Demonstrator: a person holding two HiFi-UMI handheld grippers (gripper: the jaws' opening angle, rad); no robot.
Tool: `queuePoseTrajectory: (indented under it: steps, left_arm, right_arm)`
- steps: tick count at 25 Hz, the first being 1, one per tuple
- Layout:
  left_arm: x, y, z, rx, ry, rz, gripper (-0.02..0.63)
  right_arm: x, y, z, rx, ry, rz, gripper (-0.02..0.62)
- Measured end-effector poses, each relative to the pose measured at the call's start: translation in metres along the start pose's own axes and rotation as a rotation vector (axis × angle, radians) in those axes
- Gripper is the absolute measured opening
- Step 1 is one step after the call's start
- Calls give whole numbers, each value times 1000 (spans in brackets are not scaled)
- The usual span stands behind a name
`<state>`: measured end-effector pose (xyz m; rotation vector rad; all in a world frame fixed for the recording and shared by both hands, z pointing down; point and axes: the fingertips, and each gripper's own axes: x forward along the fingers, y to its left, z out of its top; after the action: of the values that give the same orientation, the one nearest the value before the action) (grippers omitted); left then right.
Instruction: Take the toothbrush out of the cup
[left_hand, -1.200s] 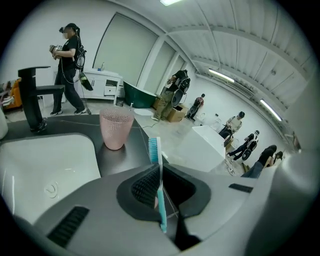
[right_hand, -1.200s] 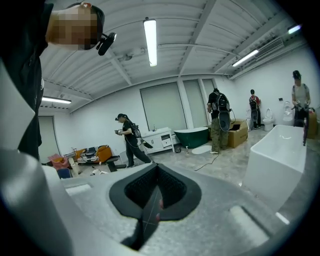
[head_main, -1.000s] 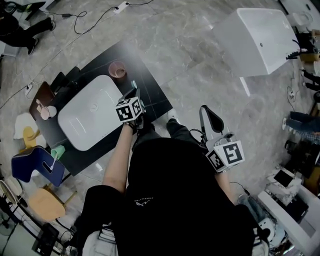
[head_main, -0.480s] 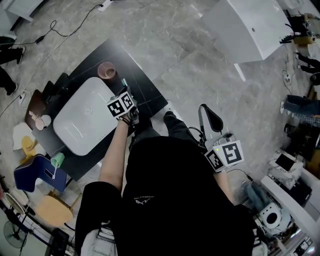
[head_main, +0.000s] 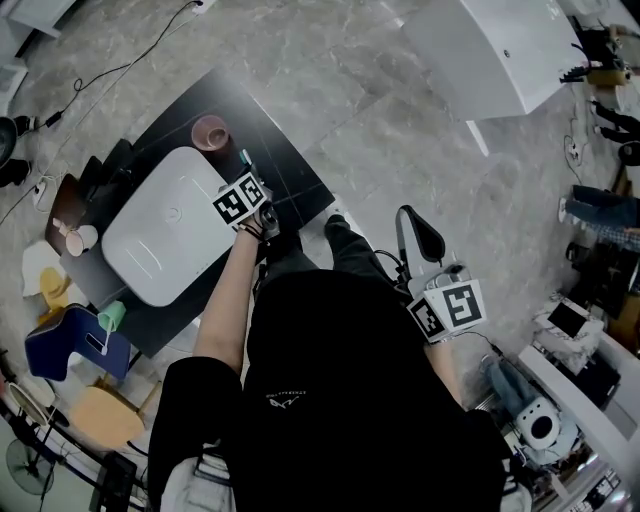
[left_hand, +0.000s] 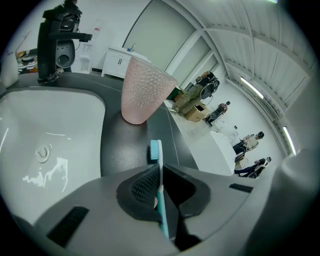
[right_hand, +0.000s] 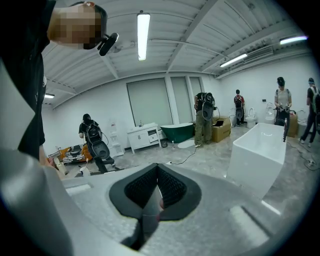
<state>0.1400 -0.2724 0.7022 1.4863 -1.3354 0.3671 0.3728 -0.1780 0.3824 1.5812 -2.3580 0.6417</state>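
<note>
The toothbrush (left_hand: 156, 150) was clamped by its teal handle between the jaws of the left tongs (left_hand: 159, 175). Its bristle head stuck out past the tips, above the dark table (left_hand: 125, 145). Just beyond the brush head, and apart from it, the pink cup (left_hand: 145, 90) stood upright on the table, beside the white basin (left_hand: 45, 135). A black tap (left_hand: 50, 45) rose at the basin's far rim. The right tongs (right_hand: 156, 187) were held well away from the table at the person's right side, their jaws pressed together with nothing between them.
</note>
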Motion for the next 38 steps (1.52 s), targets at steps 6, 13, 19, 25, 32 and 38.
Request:
queuePoseTrajectory:
  steps: [6,13,19,25,32,38]
  left_arm:
    - [2,2,1,-23,-12,-1,21]
    - [-2,-3,-1,36,-13,6,83]
    - [-9,-5,-3,76,-16,-6,92]
    - [-31,-9,12,172,-96,2,8]
    - [-68,-23,19,285,-174,-61,5]
    - [-117,-50,24,371,-253,-174,6]
  right_arm:
    - [1,3,-5,7,5,-2,5]
    - [1,11,-7,6,2,10,5]
    - [0,19,-8,8,-4,16,5]
    - [1,31,-10,3,-7,30,5]
    - [7,49,-14,-7,-14,63,5]
    - [13,70,-15,-20,-18,109,5]
